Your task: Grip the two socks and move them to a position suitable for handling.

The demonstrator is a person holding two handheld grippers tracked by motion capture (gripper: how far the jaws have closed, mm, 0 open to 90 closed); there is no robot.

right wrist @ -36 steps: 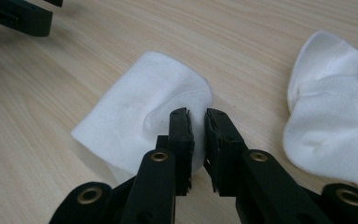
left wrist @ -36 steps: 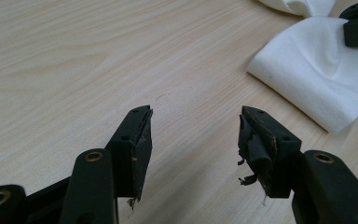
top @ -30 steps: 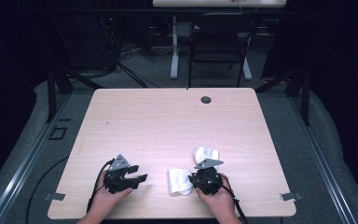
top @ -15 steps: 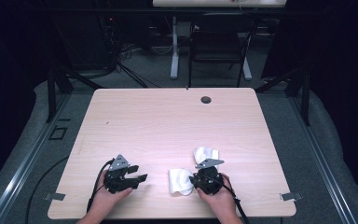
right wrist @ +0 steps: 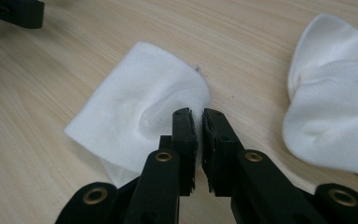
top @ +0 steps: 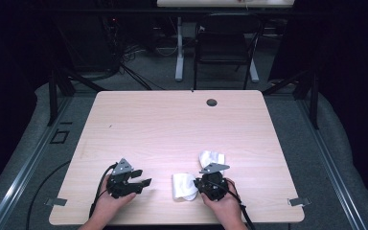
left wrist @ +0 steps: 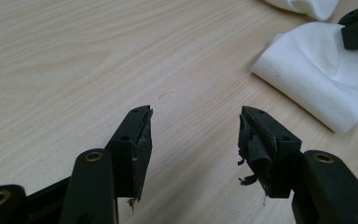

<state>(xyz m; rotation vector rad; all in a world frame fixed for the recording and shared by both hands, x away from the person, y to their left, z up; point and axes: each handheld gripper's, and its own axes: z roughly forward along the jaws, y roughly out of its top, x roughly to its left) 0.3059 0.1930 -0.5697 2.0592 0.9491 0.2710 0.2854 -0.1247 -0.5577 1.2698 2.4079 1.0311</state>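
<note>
**Right gripper nipping a folded white sock**

The folded white cotton sock [right wrist: 135, 107] lies flat on the light wooden table [top: 182, 124], near its front edge. The right gripper [right wrist: 198, 116] has just been closing; its jaws are nearly together, seemingly pinching the sock's edge. A second crumpled white sock [right wrist: 331, 107] lies just beside. The left gripper [left wrist: 193, 123] rests nearby, jaws wide apart, holding nothing.

Quick count from my end: two white socks [top: 184, 187] [top: 212, 157] on the one wooden worktop [top: 172, 129], two grippers, left gripper [top: 143, 183] and right gripper [top: 197, 184], each with two black fingers [left wrist: 135, 140]. One dark round hole [top: 212, 102] near the worktop's far edge, plus one chair [top: 223, 45] behind it.
</note>
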